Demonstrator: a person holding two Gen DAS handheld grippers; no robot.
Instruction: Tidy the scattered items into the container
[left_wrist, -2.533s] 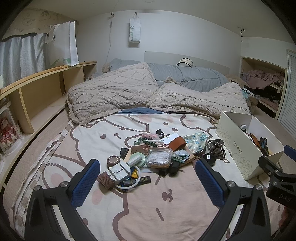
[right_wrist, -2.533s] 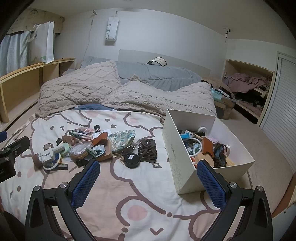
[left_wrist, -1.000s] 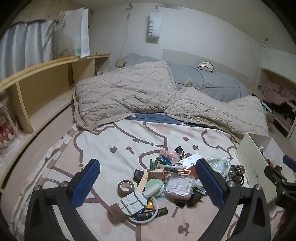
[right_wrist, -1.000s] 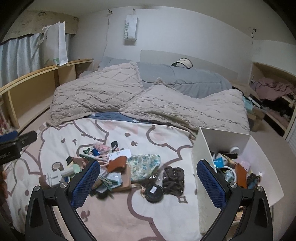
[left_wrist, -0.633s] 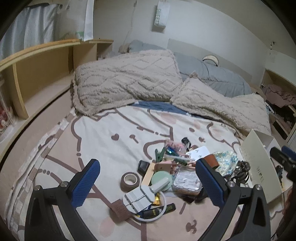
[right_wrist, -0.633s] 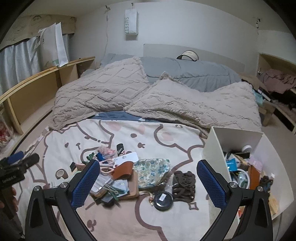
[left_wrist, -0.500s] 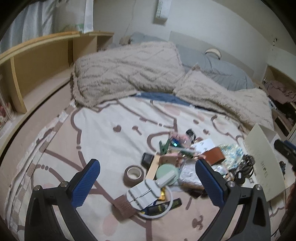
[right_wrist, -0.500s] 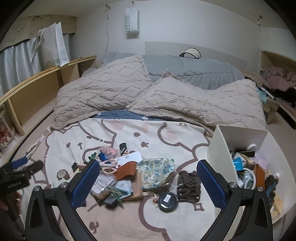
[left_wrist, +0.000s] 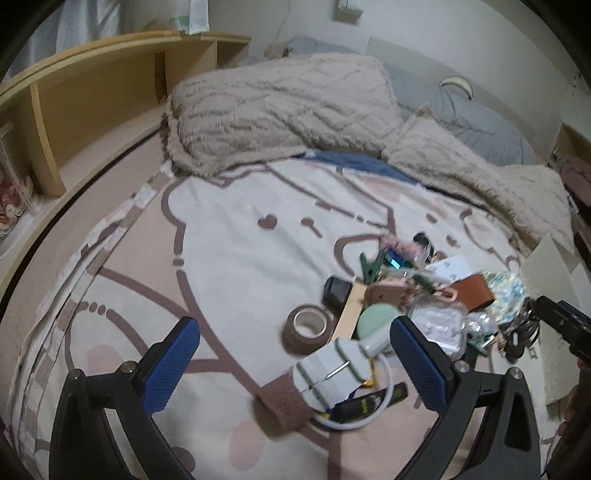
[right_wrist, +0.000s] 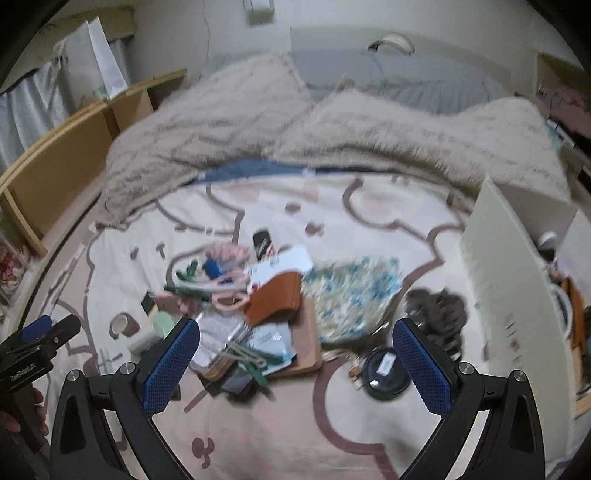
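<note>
While both tools hung above the bed, the left gripper (left_wrist: 294, 363) stood with its jaws spread wide and empty, a roll of tape (left_wrist: 306, 328) lying between them and a white comb-like piece (left_wrist: 332, 373) just inside its right jaw. The right gripper (right_wrist: 295, 363) was likewise spread and empty over the pile (right_wrist: 255, 317), a black round tin (right_wrist: 386, 373) near its right jaw; the white container (right_wrist: 506, 295) stood beyond that jaw, to the right.

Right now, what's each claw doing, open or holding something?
Left claw: open, holding nothing.
Right claw: open, holding nothing.
</note>
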